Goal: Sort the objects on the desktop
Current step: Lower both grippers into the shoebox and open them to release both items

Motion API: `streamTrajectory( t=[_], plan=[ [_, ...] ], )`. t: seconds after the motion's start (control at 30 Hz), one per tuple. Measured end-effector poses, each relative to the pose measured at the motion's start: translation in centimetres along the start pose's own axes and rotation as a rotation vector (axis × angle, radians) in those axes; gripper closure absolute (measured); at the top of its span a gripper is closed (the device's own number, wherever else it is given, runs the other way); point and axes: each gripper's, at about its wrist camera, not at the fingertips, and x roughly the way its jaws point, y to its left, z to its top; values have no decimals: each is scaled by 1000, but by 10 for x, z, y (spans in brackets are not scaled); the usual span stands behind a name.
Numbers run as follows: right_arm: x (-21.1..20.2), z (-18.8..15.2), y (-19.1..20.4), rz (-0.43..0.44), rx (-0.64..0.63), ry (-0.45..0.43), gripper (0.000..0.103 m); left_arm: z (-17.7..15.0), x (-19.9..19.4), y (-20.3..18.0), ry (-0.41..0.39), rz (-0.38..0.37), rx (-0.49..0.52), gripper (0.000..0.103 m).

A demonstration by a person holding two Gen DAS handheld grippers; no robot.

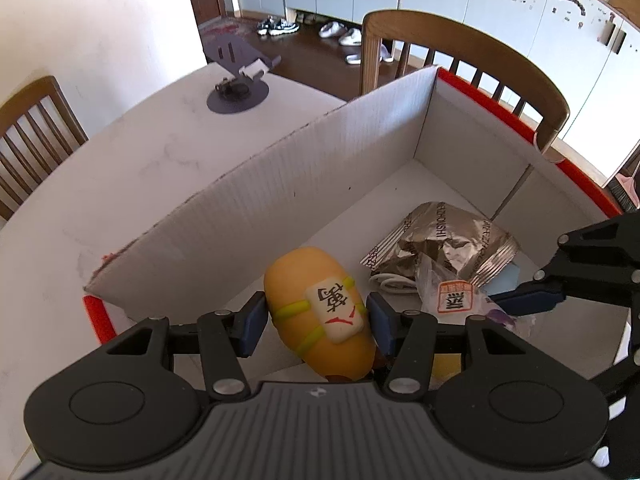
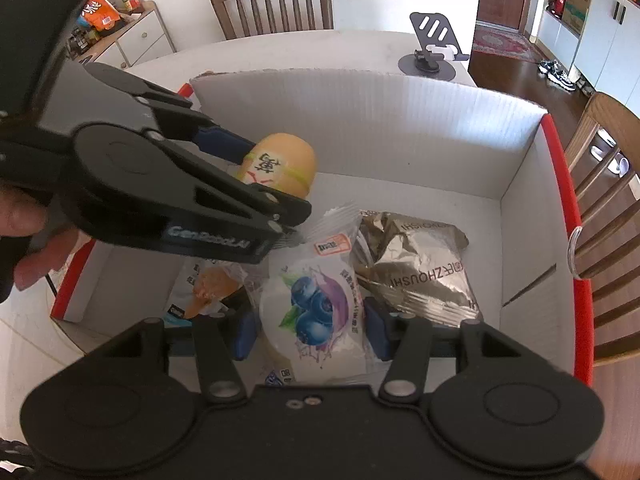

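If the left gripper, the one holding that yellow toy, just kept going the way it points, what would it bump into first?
Probably the white floor of the cardboard box. The left gripper points steeply down into it, so the yellow toy it holds would likely touch down first, just beside the silver foil packet. Depth is hard to judge.

Corrugated cardboard box point(image 1: 320, 184); crinkled glossy foil packet point(image 1: 444, 240)

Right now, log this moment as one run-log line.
left gripper: shut on yellow toy | right gripper: shut on blueberry packet | both above box | silver packet: in box
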Motion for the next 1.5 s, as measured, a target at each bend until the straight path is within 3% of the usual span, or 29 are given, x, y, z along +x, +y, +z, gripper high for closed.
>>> streamTrajectory(
  t=[0.43, 0.57, 0.7, 0.83, 1.5],
  plan=[
    [3, -2, -2, 17, 0, 4, 48, 4, 16, 1, 46, -13, -19, 50],
    [3, -1, -3, 30, 4, -1, 43, 5, 13, 2, 36, -11, -31, 45],
    [0, 1, -1, 35, -2, -13, 38, 4, 5, 2, 12, -6, -35, 34],
    [-5, 2, 2, 38, -10, -25, 31, 3, -4, 3, 1, -8, -47, 34],
    [-37, -1, 6, 34, -33, -82, 25, -14, -60, -3, -82, -28, -108, 33]
  ],
)
